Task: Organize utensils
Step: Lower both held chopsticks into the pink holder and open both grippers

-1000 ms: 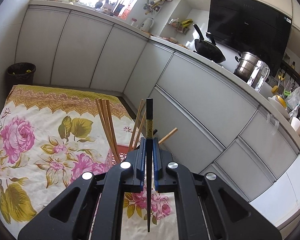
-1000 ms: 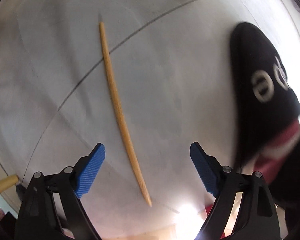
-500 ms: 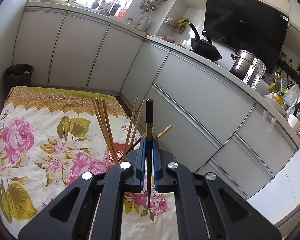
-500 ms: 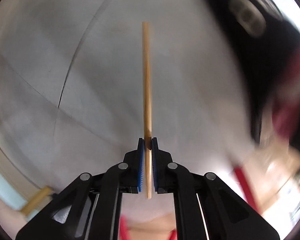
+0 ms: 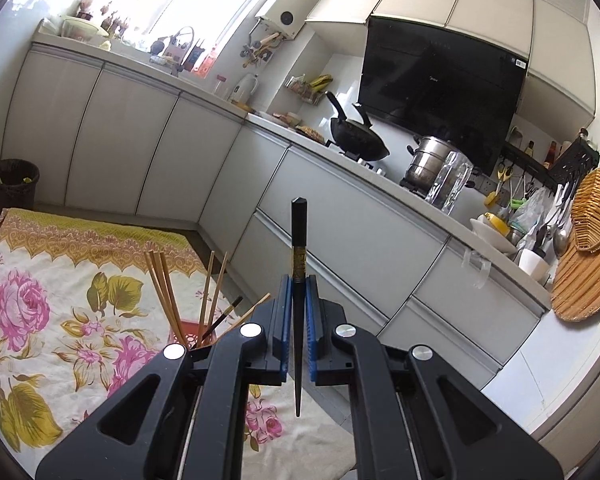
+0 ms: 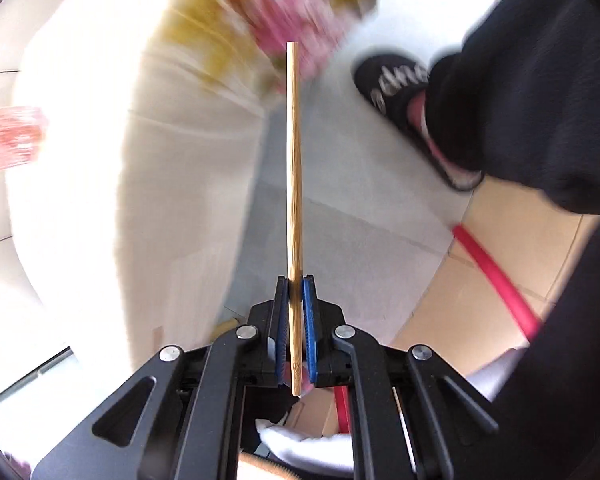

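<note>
My left gripper (image 5: 299,292) is shut on a black chopstick (image 5: 299,240) that stands upright between its blue pads. Below and to its left, a red holder (image 5: 188,330) on the flowered cloth (image 5: 40,300) holds several wooden chopsticks (image 5: 164,288) and one dark one. In the right wrist view my right gripper (image 6: 296,292) is shut on a wooden chopstick (image 6: 294,160), which points away from me over the grey floor (image 6: 340,240). The flowered cloth (image 6: 228,20) there is blurred.
White kitchen cabinets (image 5: 340,220) run along the back and right, with a wok (image 5: 356,136), a steel pot (image 5: 428,160) and a glass jug (image 5: 452,182) on the counter. A dark bin (image 5: 14,184) stands at the far left. A person's black shoe (image 6: 404,80) and dark trouser leg (image 6: 540,100) are at the right.
My right gripper shut on the wooden chopstick that lay on the floor and lifted it high, the cloth coming into view. My left gripper rose with the black chopstick.
</note>
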The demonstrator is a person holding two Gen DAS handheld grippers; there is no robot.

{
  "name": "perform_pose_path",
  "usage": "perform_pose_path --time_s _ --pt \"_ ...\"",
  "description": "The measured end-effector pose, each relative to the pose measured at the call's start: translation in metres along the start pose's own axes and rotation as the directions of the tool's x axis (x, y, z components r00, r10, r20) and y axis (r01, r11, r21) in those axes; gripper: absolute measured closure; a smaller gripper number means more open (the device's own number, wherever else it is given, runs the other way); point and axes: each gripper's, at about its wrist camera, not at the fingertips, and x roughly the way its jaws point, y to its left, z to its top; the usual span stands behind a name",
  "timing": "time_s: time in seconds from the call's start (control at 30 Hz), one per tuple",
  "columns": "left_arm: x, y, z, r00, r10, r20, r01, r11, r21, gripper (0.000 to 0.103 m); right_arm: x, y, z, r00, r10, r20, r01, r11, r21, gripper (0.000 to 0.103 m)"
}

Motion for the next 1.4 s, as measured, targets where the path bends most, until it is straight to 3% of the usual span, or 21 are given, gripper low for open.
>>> perform_pose_path --time_s 0.1,0.17,0.33,0.47,0.53,0.73,0.97,1.1,1.23,1.4 --pt "-0.013 -0.006 0.007 0.999 -0.004 0.036 0.003 1.0 0.004 0.097 -0.049 0.043 -0.025 0.984 0.096 0.147 -0.074 0.986 -0.151 0.095" --pt "-0.019 -0.007 0.014 0.998 0.002 0.056 -0.001 1.0 -0.008 0.097 -0.091 0.07 -0.037 0.953 0.183 0.241 -0.113 0.954 -0.277 0.095" --pt "-0.03 -0.015 0.03 0.992 0.073 0.104 -0.074 0.997 0.006 0.097 -0.18 0.152 -0.048 0.833 0.378 0.403 -0.096 0.817 -0.568 0.095" --pt "-0.034 -0.023 0.044 0.982 0.146 0.123 -0.152 0.988 0.04 0.097 -0.239 0.216 -0.05 0.708 0.505 0.494 0.004 0.696 -0.718 0.095" --pt "-0.032 -0.025 0.054 0.974 0.188 0.13 -0.196 0.98 0.048 0.097 -0.256 0.241 -0.037 0.654 0.552 0.517 0.033 0.663 -0.748 0.095" --pt "-0.017 -0.031 0.075 0.947 0.286 0.144 -0.298 0.952 0.07 0.097 -0.282 0.305 -0.003 0.557 0.61 0.563 0.098 0.625 -0.775 0.095" --pt "0.01 -0.006 0.073 0.921 0.365 0.139 -0.369 0.929 0.004 0.097 -0.253 0.328 0.026 0.515 0.615 0.597 0.154 0.619 -0.77 0.095" --pt "0.022 0.003 0.072 0.919 0.367 0.144 -0.367 0.93 -0.028 0.097 -0.236 0.32 0.035 0.52 0.616 0.591 0.147 0.617 -0.773 0.095" --pt "0.04 -0.001 0.069 0.917 0.375 0.139 -0.38 0.925 0.014 0.097 -0.231 0.304 0.037 0.503 0.614 0.609 0.15 0.632 -0.76 0.095" --pt "0.068 -0.005 0.061 0.912 0.387 0.135 -0.398 0.915 0.07 0.097 -0.23 0.295 0.05 0.503 0.604 0.618 0.142 0.647 -0.749 0.095"
